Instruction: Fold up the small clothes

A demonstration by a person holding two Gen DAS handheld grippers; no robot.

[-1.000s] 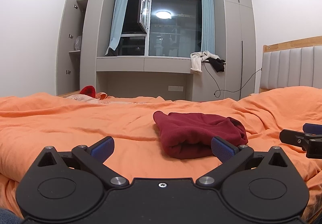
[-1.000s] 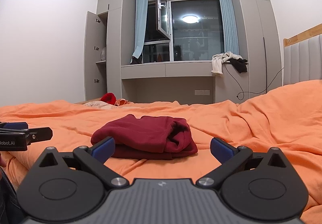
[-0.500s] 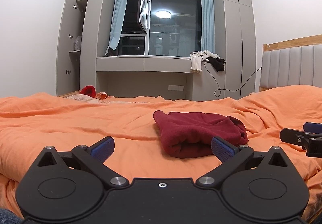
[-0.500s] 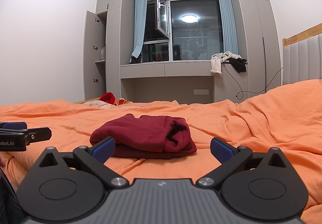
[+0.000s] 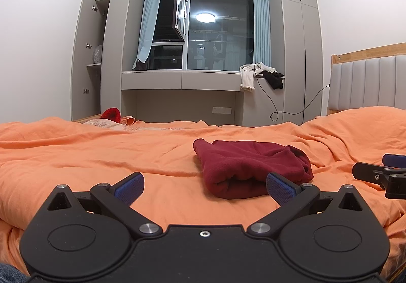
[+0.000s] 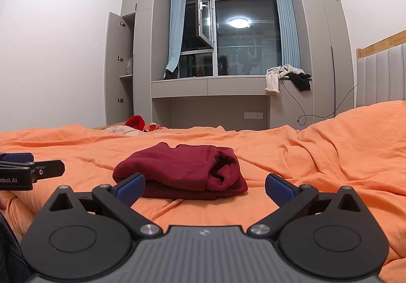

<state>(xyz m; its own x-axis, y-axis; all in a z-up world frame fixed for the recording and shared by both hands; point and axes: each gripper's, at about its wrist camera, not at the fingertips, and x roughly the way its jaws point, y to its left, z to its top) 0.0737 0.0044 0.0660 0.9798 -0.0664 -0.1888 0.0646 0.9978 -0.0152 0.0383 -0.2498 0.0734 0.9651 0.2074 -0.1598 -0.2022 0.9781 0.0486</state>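
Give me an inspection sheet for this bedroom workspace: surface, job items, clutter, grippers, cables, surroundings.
Surface: orange duvet, wrinkled, covering the bed.
Job's things: dark red garment, folded into a bundle, lying on the duvet, untouched.
Clutter: red item and patterned cloth at the far bed edge; white and black clothes draped on the window ledge.
Grippers: left gripper and right gripper both empty, jaws wide apart, low over the duvet before the garment.
Cables: black cable hanging from the ledge, off the bed.
Surroundings: window sash and wardrobe door open; padded headboard on the right.
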